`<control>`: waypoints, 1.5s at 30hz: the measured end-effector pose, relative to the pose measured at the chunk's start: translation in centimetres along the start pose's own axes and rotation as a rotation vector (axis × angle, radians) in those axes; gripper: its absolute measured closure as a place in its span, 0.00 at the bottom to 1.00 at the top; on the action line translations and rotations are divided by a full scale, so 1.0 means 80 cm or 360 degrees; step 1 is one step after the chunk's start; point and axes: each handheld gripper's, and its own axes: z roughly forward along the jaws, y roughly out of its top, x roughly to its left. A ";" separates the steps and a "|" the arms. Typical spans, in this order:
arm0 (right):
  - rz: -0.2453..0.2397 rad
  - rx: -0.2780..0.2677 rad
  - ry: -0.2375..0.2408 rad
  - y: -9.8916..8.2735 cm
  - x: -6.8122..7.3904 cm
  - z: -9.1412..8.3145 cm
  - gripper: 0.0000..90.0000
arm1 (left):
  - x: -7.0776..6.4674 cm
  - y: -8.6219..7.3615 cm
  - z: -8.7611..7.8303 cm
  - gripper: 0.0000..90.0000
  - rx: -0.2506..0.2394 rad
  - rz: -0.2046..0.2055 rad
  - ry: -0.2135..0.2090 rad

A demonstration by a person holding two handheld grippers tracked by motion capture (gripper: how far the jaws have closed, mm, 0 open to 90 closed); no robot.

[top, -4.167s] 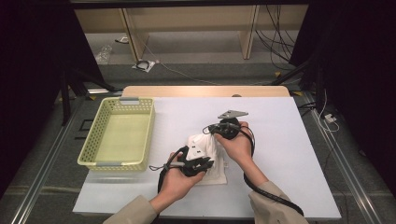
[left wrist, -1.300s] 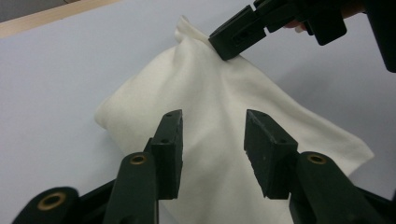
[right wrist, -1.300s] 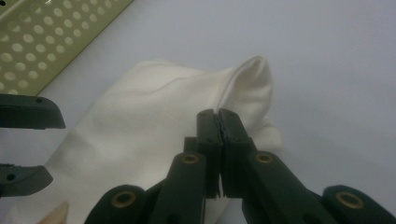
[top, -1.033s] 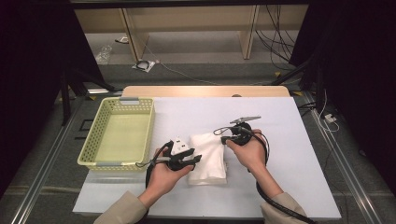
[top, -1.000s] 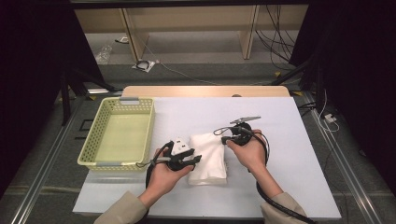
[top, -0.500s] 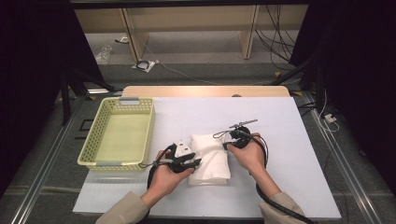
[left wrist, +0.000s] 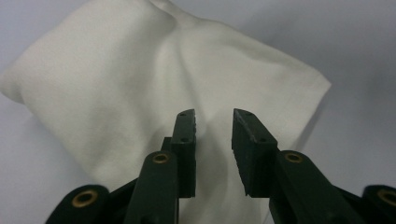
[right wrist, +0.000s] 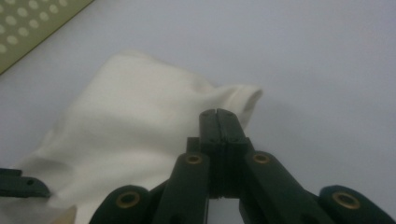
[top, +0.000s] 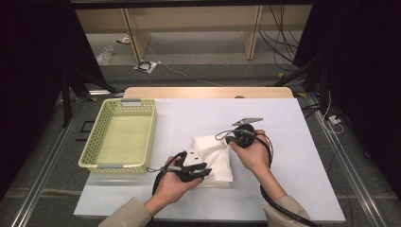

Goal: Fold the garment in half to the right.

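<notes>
Two claws: both at one folded white cloth (top: 211, 157), mid-desk (top: 293, 142), right of the yellow basket (top: 124, 135).
Left claw (left wrist: 214, 122): at the near-left edge, jaws have just been narrowing, a fabric ridge between them, not yet pinched.
Right claw (right wrist: 219, 114): clenched, empty, beside the far-right corner.
Nearer: left.
</notes>
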 end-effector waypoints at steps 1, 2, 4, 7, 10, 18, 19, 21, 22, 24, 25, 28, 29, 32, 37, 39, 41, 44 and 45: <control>-0.0002 0.0017 -0.0003 -0.001 0.001 0.002 1.00 | 0.000 0.000 0.000 0.79 0.0000 0.0000 0.0000; -0.0011 0.0040 -0.0007 -0.003 0.001 0.006 1.00 | 0.000 -0.001 0.001 0.79 0.0016 0.0000 -0.0004; 0.0003 0.0072 -0.0013 -0.008 -0.001 0.014 1.00 | -0.001 -0.003 0.003 0.79 0.0039 0.0004 -0.0012; 0.0019 0.0091 -0.0018 -0.014 -0.004 0.023 1.00 | -0.002 -0.005 0.005 0.79 0.0057 0.0009 -0.0021; 0.0031 0.0084 -0.0024 -0.017 -0.007 0.027 1.00 | -0.002 -0.006 0.007 0.79 0.0071 0.0012 -0.0031; 0.0050 0.0087 -0.0016 -0.021 -0.011 0.032 0.98 | -0.002 -0.007 0.008 0.78 0.0073 0.0007 -0.0035; 0.0050 0.0087 -0.0016 -0.021 -0.011 0.032 0.98 | -0.002 -0.007 0.007 0.78 0.0074 0.0006 -0.0036; 0.0045 0.0081 -0.0015 -0.020 -0.012 0.030 0.96 | -0.001 -0.006 0.005 0.77 0.0063 -0.0002 -0.0037; 0.0042 0.0076 -0.0017 -0.019 -0.012 0.029 0.95 | -0.001 -0.006 0.005 0.76 0.0063 -0.0002 -0.0037; 0.0036 0.0052 -0.0018 -0.017 -0.012 0.025 0.92 | 0.001 -0.004 0.001 0.74 0.0032 -0.0015 -0.0028; 0.0036 0.0052 -0.0018 -0.017 -0.012 0.025 0.92 | 0.001 -0.004 0.001 0.74 0.0032 -0.0015 -0.0028; -0.0027 -0.0030 -0.0032 -0.015 -0.014 0.017 0.84 | 0.006 -0.003 -0.004 0.70 0.0011 -0.0008 -0.0008; -0.0027 -0.0030 -0.0032 -0.015 -0.014 0.017 0.84 | 0.007 -0.002 -0.005 0.70 0.0001 -0.0014 0.0000; -0.0118 -0.0078 0.0000 -0.016 -0.016 0.015 0.77 | 0.012 -0.001 -0.010 0.65 -0.0041 -0.0030 0.0012; -0.0203 -0.0138 0.0019 -0.020 -0.016 0.011 0.66 | 0.021 0.001 -0.017 0.55 -0.0104 -0.0057 0.0032; -0.0217 -0.0159 0.0019 -0.021 -0.017 0.008 0.64 | 0.025 0.002 -0.019 0.50 -0.0108 -0.0086 0.0041; -0.0228 -0.0193 0.0024 -0.023 -0.018 0.006 0.61 | 0.028 0.002 -0.021 0.47 -0.0125 -0.0106 0.0043; -0.0229 -0.0218 0.0031 -0.025 -0.019 0.003 0.57 | 0.031 0.001 -0.024 0.44 -0.0131 -0.0114 0.0047; -0.0228 -0.0223 0.0035 -0.026 -0.019 0.001 0.57 | 0.032 0.001 -0.024 0.43 -0.0133 -0.0115 0.0043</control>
